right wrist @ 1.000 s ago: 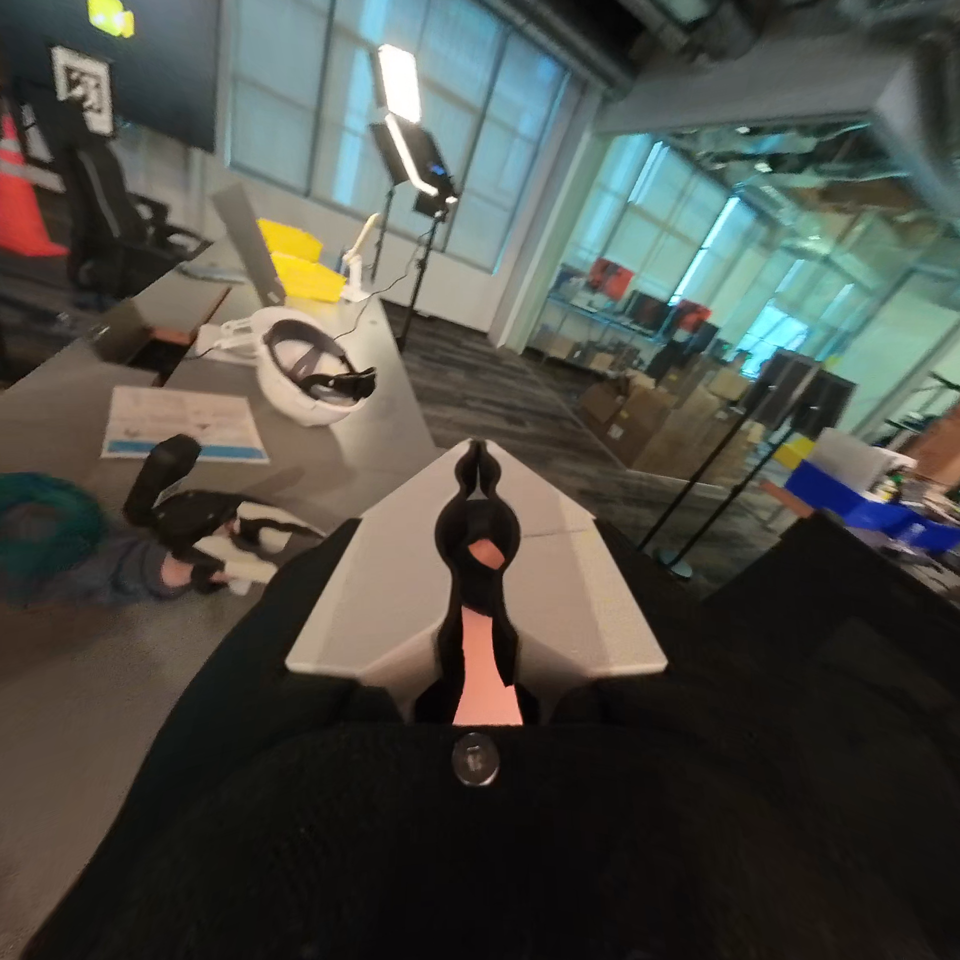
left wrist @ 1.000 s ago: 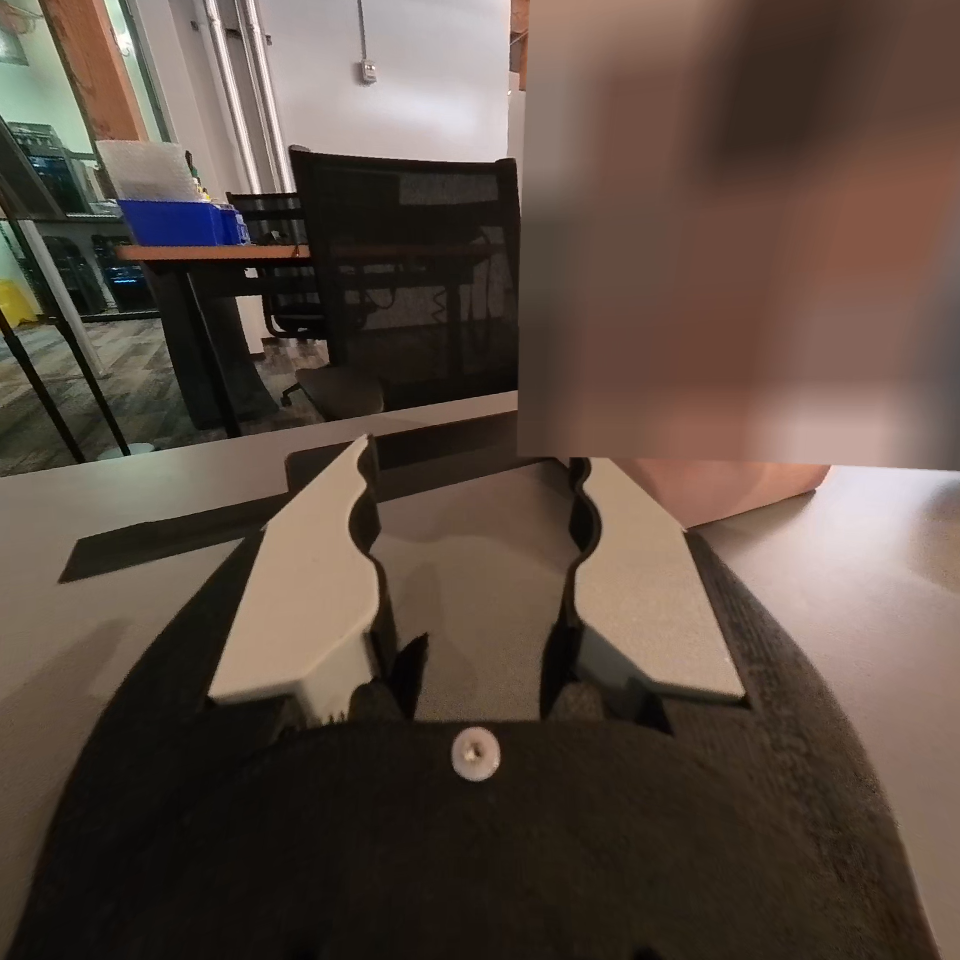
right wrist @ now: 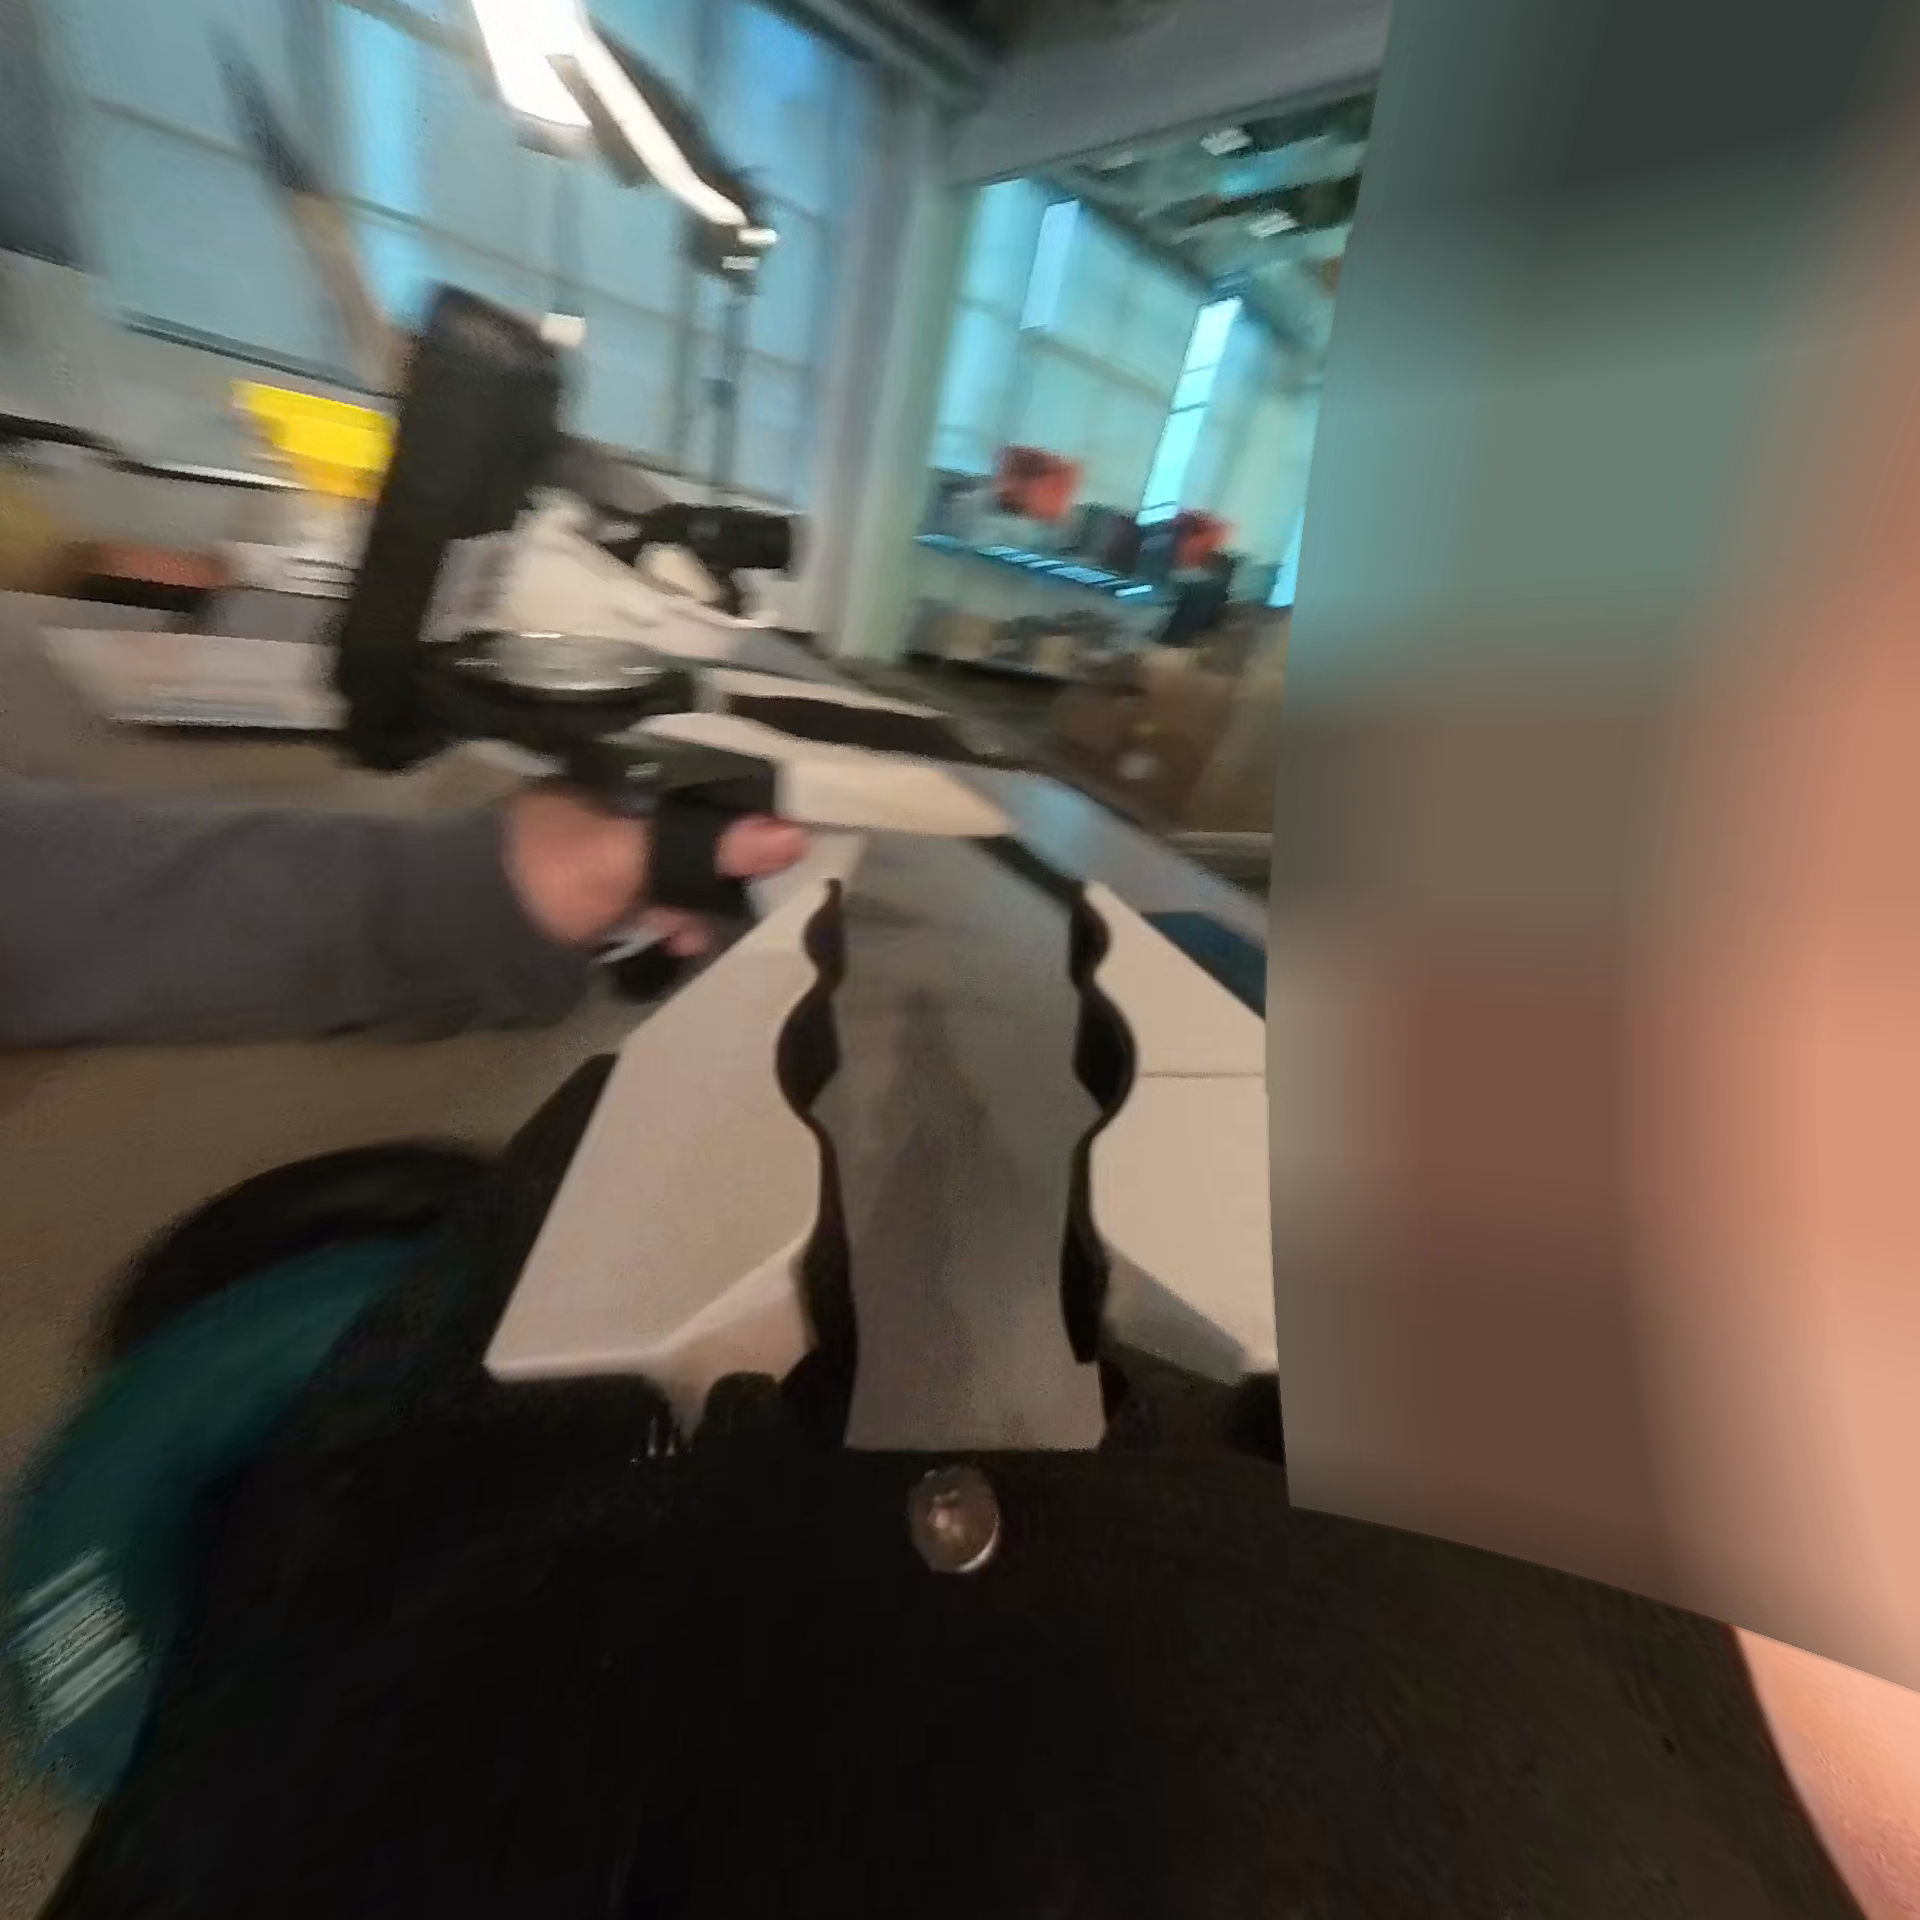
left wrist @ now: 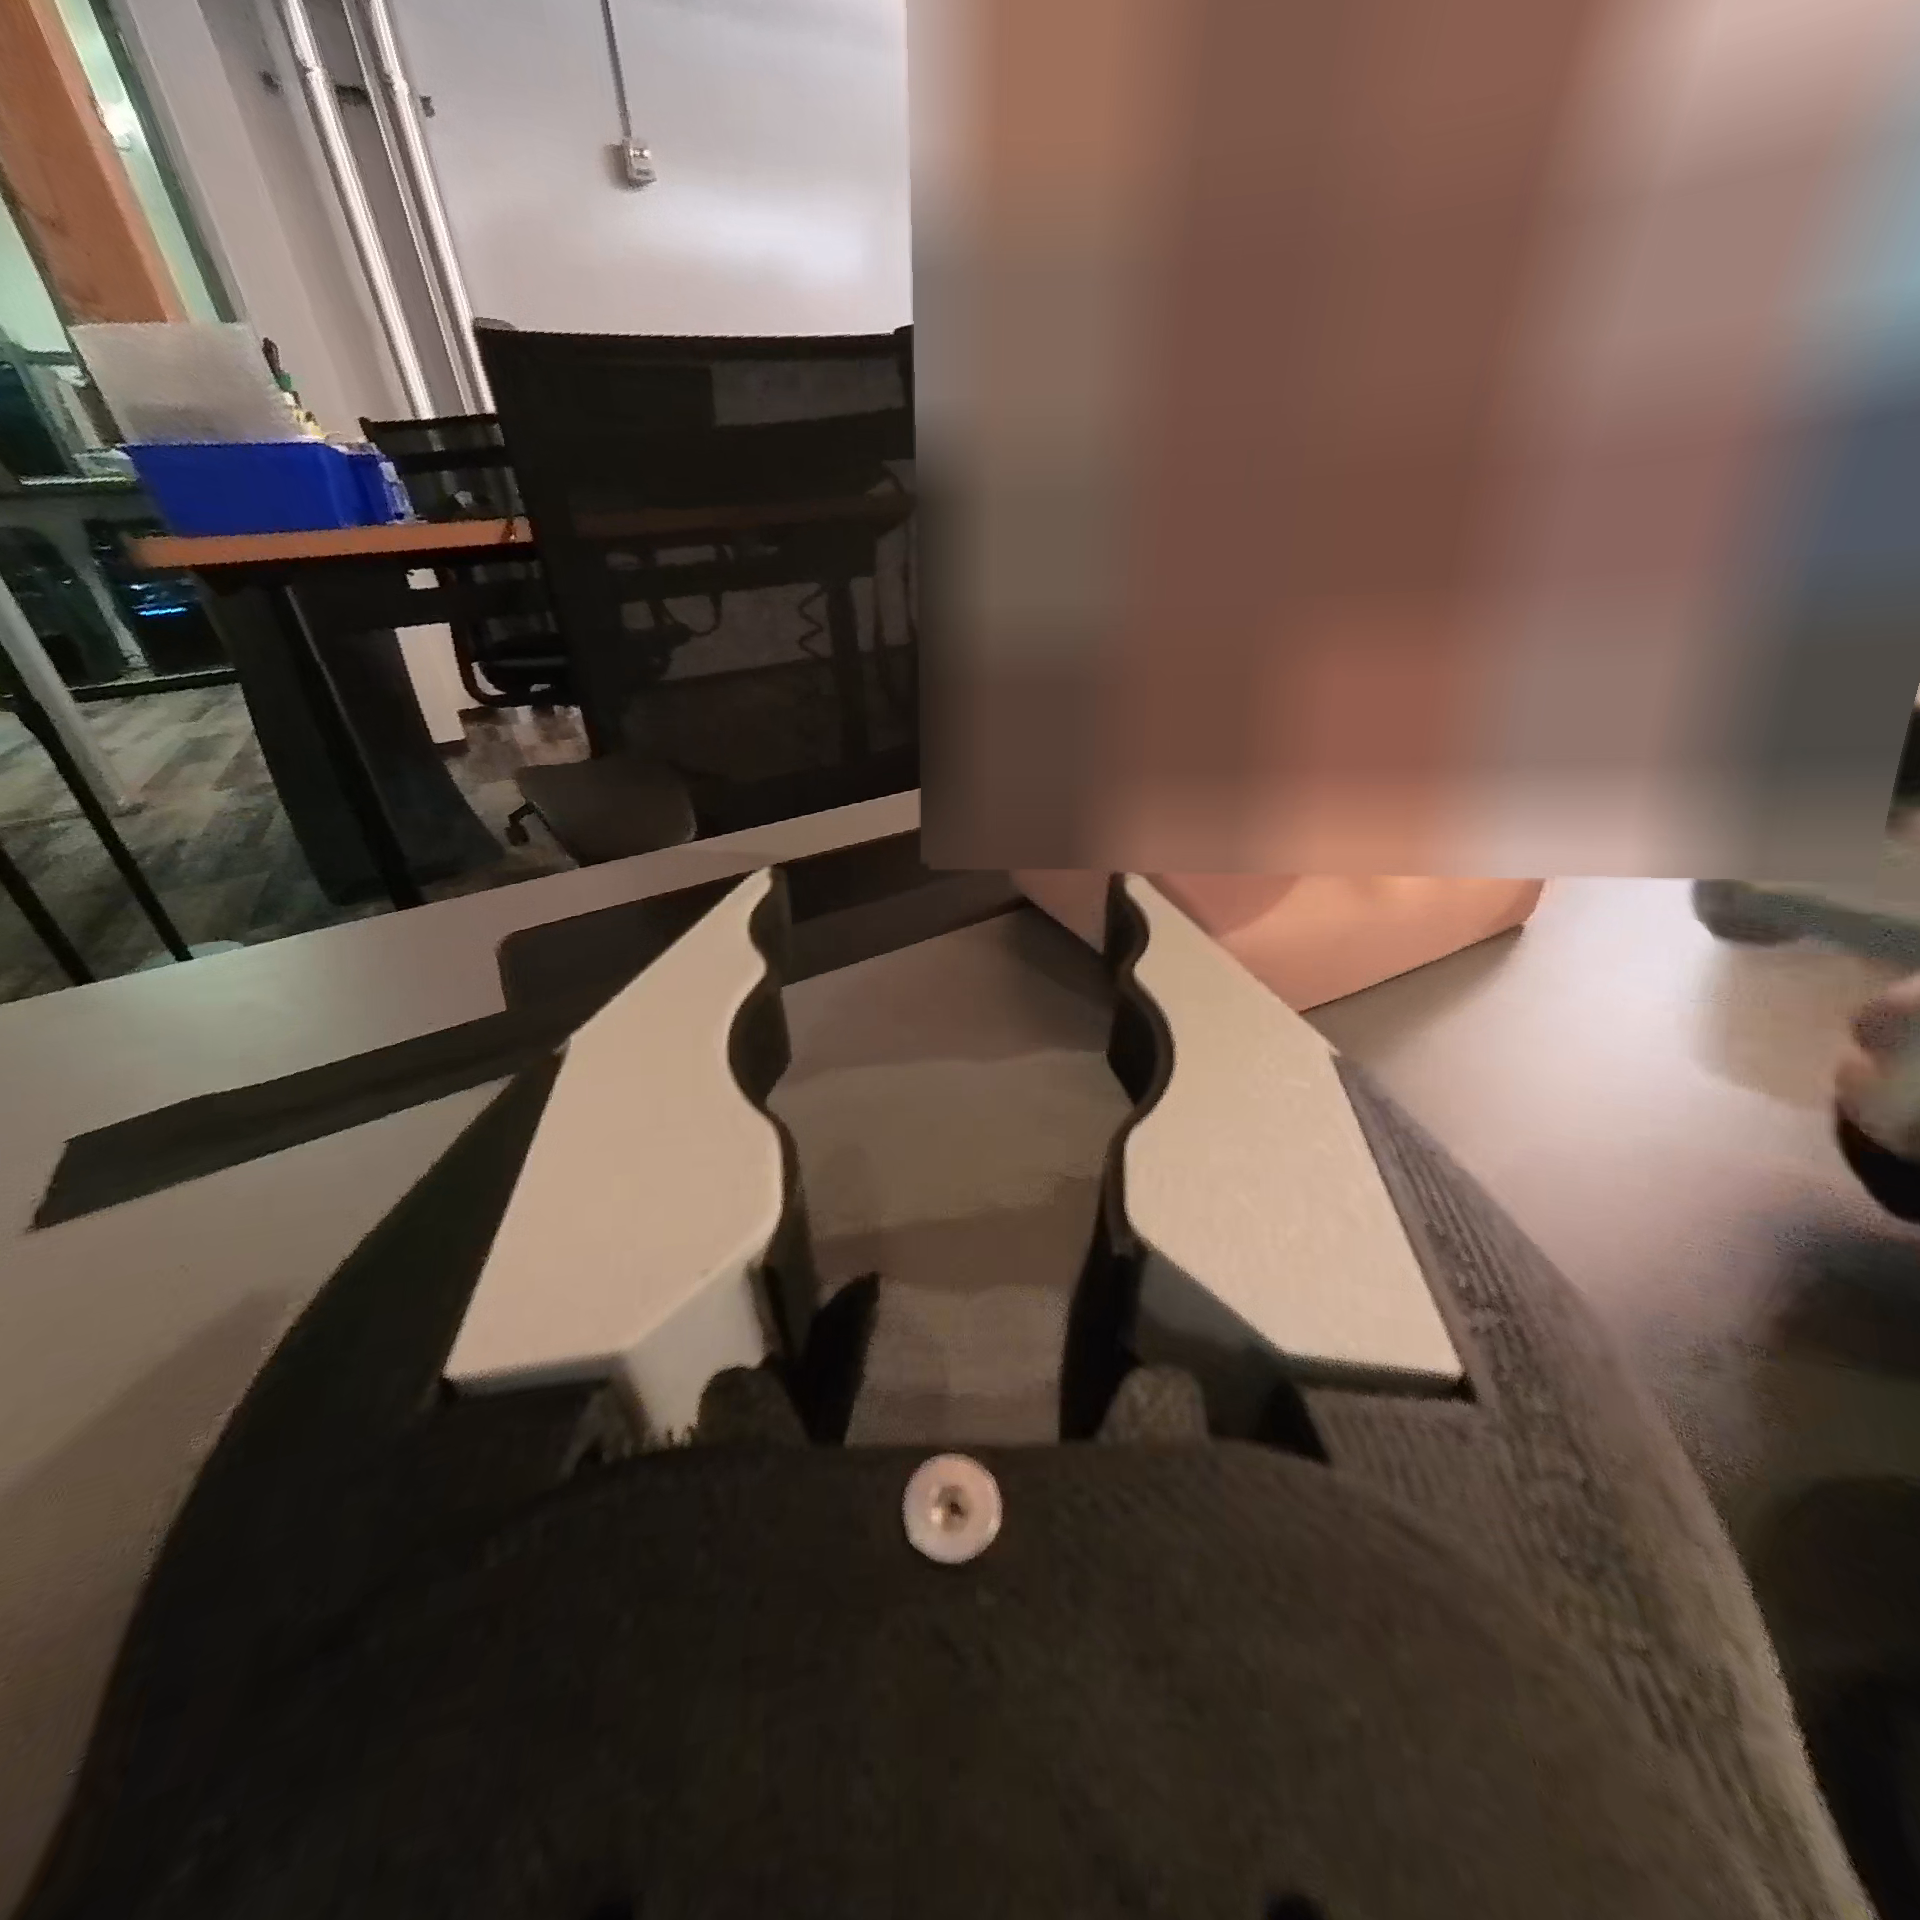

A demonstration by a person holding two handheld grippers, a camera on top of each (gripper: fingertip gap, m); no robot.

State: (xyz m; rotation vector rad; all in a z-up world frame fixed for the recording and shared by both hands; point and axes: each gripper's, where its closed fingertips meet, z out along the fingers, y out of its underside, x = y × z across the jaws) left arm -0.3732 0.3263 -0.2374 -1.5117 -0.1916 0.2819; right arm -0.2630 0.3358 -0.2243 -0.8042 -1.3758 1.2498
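left tongs (left wrist: 940, 935): jaws apart, nothing between them; low over the grey table (left wrist: 249, 1060), pointing along it toward the far edge.
nearest to left tongs: a salmon-coloured box-like object (left wrist: 1382, 930) standing on the table just beyond the right finger; its upper part is hidden by a blur patch, so exact kind unclear. Not touching as far as can be seen.
dark strip (left wrist: 312, 1122): flat black band or recess on the table, ahead-left of the left tongs, running crosswise.
right tongs (right wrist: 951, 914): jaws apart, empty; only grey table surface shows in the gap. View heavily motion-blurred.
which is nearer: the left tongs are nearer the salmon object; the right view shows only a salmon-coloured edge at the lower right corner, largely hidden by a blur patch.
left gripper seen from the right view (right wrist: 883, 795): ahead-left of the right tongs, held in a person's hand (right wrist: 613, 873) with a grey sleeve (right wrist: 229, 914); its white fingers point right across the table.
teal object (right wrist: 208, 1403): round, blurred, on the table at the lower left of the right gripper; cannot tell what it is or whether it holds anything.
containers: blue bin (left wrist: 260, 483) on an orange-topped table in the background, with a translucent tray or box (left wrist: 177, 379) on top; contents unreadable. Yellow bin (right wrist: 312, 436) far off in the right view, blurred.
background: black mesh office chair (left wrist: 707, 561) beyond the table edge; light panel on stand (right wrist: 623, 125); a white object, too blurred to name (right wrist: 582, 592), on a far table.
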